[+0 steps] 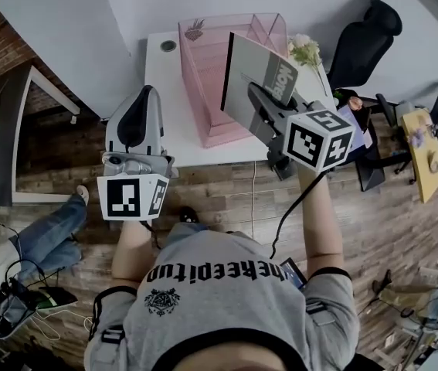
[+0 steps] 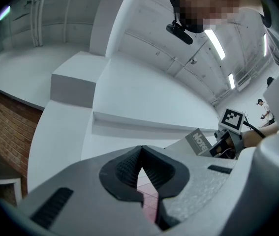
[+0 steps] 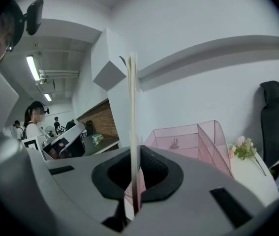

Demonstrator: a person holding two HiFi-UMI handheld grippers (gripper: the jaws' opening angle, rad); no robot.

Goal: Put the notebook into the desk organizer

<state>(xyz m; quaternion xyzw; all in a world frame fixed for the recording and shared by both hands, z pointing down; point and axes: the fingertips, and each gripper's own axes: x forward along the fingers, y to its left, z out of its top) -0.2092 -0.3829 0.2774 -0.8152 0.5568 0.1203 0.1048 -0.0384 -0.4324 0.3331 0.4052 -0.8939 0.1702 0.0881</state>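
The pink mesh desk organizer [image 1: 203, 79] stands on the white surface [image 1: 164, 72], at 12 o'clock from the person in the head view. The right gripper [image 1: 259, 107] has its fingers closed on the notebook [image 1: 242, 83], a thin grey one with a word printed on its cover. It is held nearly upright on edge, in the air over the organizer's side at 3 o'clock. Whether its lower edge touches the mesh cannot be told.

In the right gripper view the notebook [image 3: 132, 107] shows edge-on as a thin pale strip. It rises toward 12 o'clock from between the pads, which press on it from both sides. The organizer [image 3: 188, 141] lies beyond, toward 2 o'clock.

The left gripper [image 1: 146, 93] hangs at 8 o'clock from the organizer, at the near left edge of the surface. Its fingers are closed on nothing, and in the left gripper view the tips [image 2: 140, 151] meet, with only a sliver of pink mesh showing below them.

A small bunch of pale flowers [image 1: 305, 50] lies on the surface at 2 o'clock from the organizer. A black office chair [image 1: 365, 41] stands beyond the flowers, farther toward 2 o'clock.
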